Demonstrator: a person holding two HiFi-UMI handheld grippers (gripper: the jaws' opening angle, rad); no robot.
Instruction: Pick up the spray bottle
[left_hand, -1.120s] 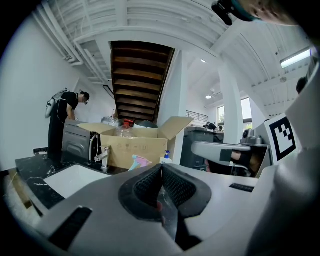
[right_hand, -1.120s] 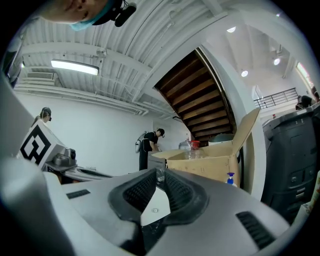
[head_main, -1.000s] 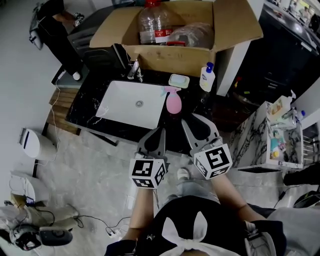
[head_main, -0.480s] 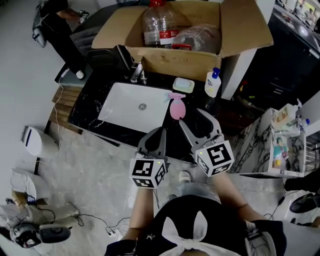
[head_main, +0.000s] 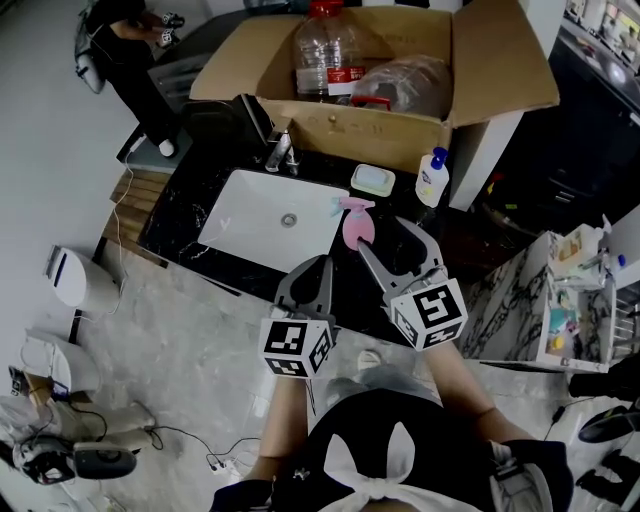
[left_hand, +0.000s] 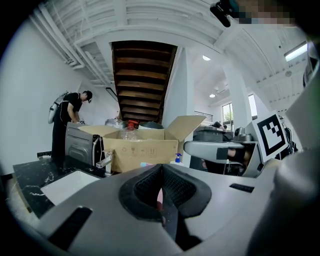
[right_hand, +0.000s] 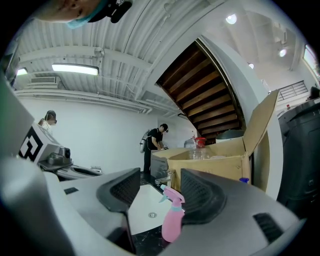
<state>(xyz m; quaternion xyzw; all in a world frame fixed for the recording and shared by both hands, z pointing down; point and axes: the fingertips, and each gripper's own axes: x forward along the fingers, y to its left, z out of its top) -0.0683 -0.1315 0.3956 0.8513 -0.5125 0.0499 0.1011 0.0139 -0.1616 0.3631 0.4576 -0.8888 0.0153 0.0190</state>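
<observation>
Just right of sink (head_main: 240, 215), pink spray bottle (head_main: 357, 222) stands upright. My right gripper (head_main: 392, 240): jaws just been opening, wide, nothing between; bottle just ahead. My left gripper (head_main: 318, 268): closed, empty. Bottle likely light, slick plastic; I'd grip mid-body.

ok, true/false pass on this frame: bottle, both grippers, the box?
1. The pink spray bottle stands upright on the black counter, beside the sink. True.
2. The right gripper is clamped on the spray bottle. False: its jaws have just been opening and stand apart with nothing between them; the bottle is just ahead, untouched.
3. The left gripper has its jaws together and holds nothing. True.
4. The cardboard box behind the sink is empty. False: a clear plastic bottle with a red cap stands in it.
</observation>
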